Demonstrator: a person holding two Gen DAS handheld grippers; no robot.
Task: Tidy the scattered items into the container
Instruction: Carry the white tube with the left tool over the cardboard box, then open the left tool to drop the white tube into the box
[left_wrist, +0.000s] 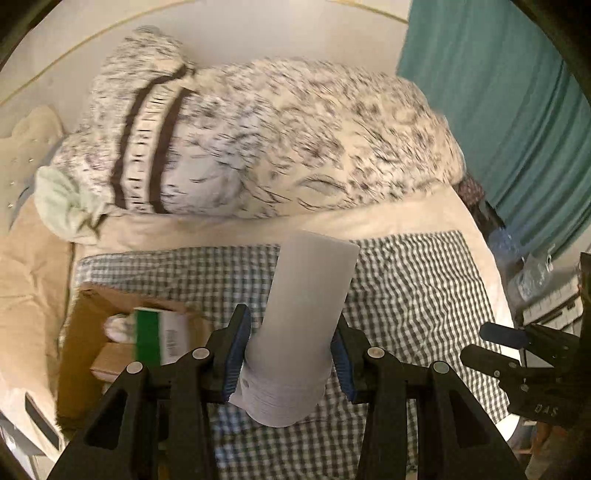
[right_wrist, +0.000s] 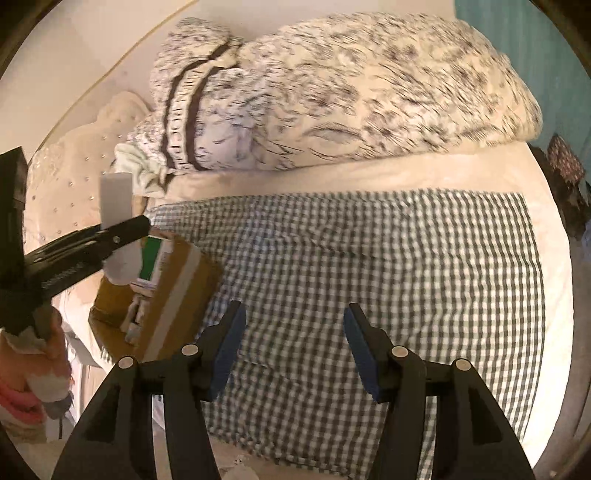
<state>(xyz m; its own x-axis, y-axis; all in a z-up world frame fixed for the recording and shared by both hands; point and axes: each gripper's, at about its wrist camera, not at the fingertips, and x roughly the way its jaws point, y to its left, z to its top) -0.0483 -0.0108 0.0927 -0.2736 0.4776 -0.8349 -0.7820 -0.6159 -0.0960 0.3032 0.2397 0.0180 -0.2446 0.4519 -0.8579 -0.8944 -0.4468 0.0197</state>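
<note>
Tube (left_wrist: 310, 314), white and lying lengthwise between the blue pads, is clamped in the left gripper (left_wrist: 291, 354) at lower centre, above the checked cloth (left_wrist: 406, 295). The box (left_wrist: 85, 332) sits lower left with a green-and-white carton (left_wrist: 151, 336) inside. The right gripper (right_wrist: 295, 350), lower centre of its view, stands apart and empty over the cloth. A hand (right_wrist: 44, 354) grips the left handle at the lower left edge.
</note>
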